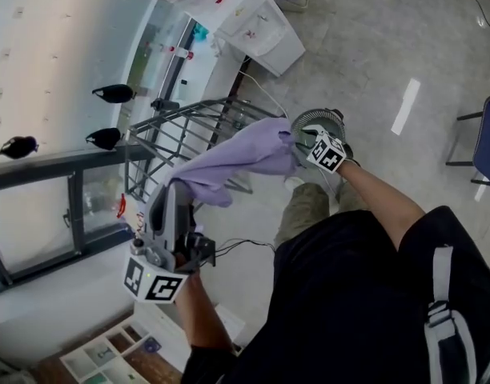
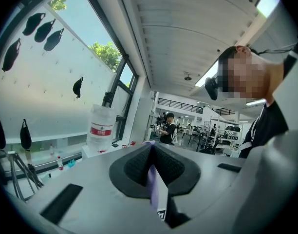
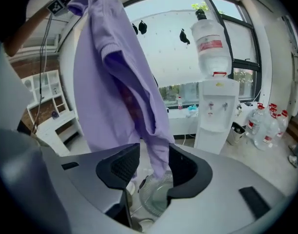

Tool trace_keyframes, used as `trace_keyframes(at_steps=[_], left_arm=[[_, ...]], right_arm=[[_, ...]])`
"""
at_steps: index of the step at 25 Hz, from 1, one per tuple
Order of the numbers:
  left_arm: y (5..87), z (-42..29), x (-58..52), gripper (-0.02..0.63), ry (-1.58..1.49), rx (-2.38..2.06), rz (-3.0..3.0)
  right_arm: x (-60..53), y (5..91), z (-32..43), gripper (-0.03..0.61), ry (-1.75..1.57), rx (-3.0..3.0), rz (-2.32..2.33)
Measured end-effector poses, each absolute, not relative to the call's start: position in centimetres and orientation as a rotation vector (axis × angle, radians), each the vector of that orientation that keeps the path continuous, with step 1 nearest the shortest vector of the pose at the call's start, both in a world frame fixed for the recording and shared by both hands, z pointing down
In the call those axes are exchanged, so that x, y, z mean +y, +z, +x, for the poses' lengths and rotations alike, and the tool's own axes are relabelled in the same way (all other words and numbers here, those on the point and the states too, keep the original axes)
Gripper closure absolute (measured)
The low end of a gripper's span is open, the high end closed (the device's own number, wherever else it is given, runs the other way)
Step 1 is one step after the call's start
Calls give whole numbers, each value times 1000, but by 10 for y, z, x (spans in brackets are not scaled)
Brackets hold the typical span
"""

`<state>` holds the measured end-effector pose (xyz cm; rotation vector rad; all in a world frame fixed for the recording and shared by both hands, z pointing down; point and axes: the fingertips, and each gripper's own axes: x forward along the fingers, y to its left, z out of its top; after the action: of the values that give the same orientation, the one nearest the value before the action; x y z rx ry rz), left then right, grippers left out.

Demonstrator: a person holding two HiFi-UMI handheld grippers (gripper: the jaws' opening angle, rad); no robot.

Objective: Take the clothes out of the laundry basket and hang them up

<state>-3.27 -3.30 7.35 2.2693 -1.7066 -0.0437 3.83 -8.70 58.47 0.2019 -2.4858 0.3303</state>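
A lilac garment [image 1: 245,154] stretches between both grippers over a grey metal drying rack [image 1: 181,130]. My left gripper [image 1: 174,186] is raised at the lower left and shut on one end of it. In the left gripper view a strip of the lilac garment [image 2: 153,179] is pinched between the closed pads of the left gripper [image 2: 151,152]. My right gripper [image 1: 299,141] is at the other end, above a round wire basket [image 1: 319,121]. In the right gripper view the garment [image 3: 115,82] hangs down, and its sleeve passes between the wide-apart jaws of the right gripper [image 3: 153,152], which is open.
A white water dispenser [image 3: 214,116] with a big bottle [image 3: 210,43] stands by the window, with several spare bottles [image 3: 268,126] on the floor beside it. A low white shelf [image 1: 109,350] is at the lower left, a blue chair [image 1: 489,142] at the right. Another person [image 2: 166,128] stands far off.
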Motion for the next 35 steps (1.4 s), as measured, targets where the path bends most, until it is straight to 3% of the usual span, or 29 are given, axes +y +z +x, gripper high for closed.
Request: trace_keyframes(at_steps=[11, 12, 14, 19, 26, 35], left_arm=[[41, -68, 9, 601, -86, -1828, 2252], [41, -74, 13, 601, -79, -1852, 2239], [41, -92, 24, 601, -84, -1907, 2192], [51, -153, 69, 601, -143, -2075, 2010], [147, -241, 149, 601, -139, -2289, 1607], [326, -290, 200, 600, -141, -2265, 1240]], right_arm=[[-84, 581, -48, 382, 35, -2504, 82], [-83, 576, -54, 410, 20, -2520, 73], [-79, 565, -60, 536, 16, -2554, 69], [-80, 537, -55, 562, 86, -2627, 38], [-98, 468, -22, 565, 519, -2667, -16], [-89, 356, 14, 565, 254, -2625, -219]])
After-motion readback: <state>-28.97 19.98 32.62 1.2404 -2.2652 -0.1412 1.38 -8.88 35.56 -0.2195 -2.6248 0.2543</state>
